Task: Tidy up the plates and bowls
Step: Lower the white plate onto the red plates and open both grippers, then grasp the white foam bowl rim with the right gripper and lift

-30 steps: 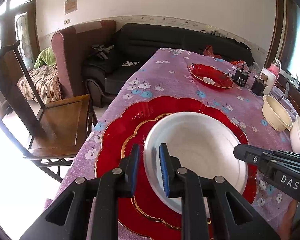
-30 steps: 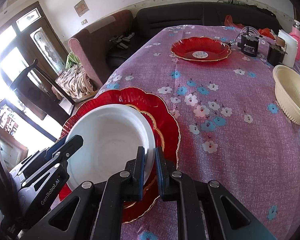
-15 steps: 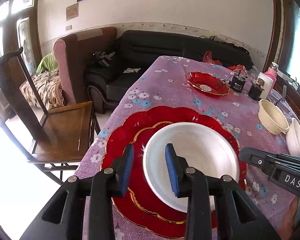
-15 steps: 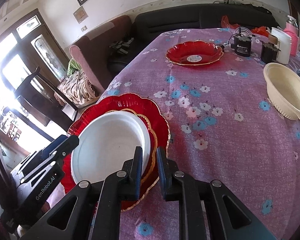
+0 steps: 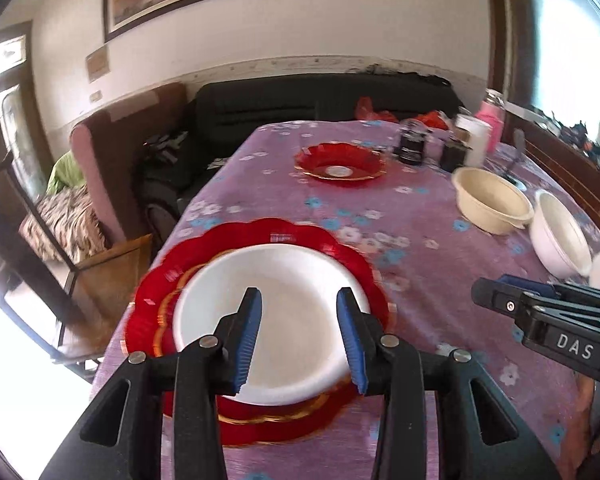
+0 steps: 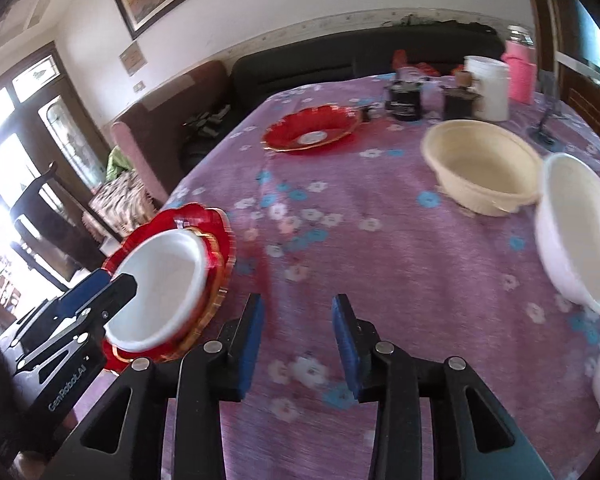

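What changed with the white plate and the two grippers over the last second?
Both grippers let go of the white plate and pulled back; the left gripper and right gripper now have jaws opening, nothing between them. The plate stays stacked on the red plates; the far dishes are unmoved.

Glossy translucent red plate (image 5: 342,162), smooth white bowl (image 5: 276,312), matt floral cloth on table (image 6: 380,260), wooden chair (image 5: 112,264).

White lettering "DAS" is legible on the black body of the right gripper (image 5: 496,300), seen from the left wrist view. "GenRobot.AI" is printed in white on the black body of the left gripper (image 6: 112,292), seen from the right wrist view. The label on the small black jar (image 6: 403,102) is too blurred to read.
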Available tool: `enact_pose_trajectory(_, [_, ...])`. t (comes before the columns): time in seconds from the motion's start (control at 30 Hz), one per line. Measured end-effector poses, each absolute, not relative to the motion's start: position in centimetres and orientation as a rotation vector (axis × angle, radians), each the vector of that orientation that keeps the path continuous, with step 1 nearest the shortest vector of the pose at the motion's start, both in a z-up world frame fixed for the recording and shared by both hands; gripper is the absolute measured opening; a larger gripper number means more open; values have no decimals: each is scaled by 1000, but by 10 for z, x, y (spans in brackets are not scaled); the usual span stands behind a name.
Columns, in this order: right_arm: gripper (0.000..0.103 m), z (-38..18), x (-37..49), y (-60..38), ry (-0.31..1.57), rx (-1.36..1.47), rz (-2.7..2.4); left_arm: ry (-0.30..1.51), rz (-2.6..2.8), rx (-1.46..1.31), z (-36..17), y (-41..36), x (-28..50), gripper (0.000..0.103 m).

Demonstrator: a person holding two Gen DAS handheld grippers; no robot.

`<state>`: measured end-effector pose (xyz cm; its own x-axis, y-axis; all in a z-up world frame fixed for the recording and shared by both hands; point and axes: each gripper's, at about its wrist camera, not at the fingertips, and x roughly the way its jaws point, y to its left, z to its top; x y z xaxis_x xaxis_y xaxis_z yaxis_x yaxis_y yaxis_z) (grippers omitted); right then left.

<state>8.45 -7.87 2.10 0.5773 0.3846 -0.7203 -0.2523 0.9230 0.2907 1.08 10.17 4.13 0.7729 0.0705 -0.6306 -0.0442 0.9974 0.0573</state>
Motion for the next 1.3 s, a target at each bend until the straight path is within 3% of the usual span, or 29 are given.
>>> enact_pose_trajectory(0.13, [44,16,78,-105,873,168,310,696,17,74,36,74,10,44])
enact_pose_trajectory(0.6, [45,6,44,-194,848,265,210,805,-138,226,-7,-23,10,45])
enact_pose_trajectory(1.3, [46,20,-19,-318,743,427,167,793,-219,362,2,-91,-3,45])
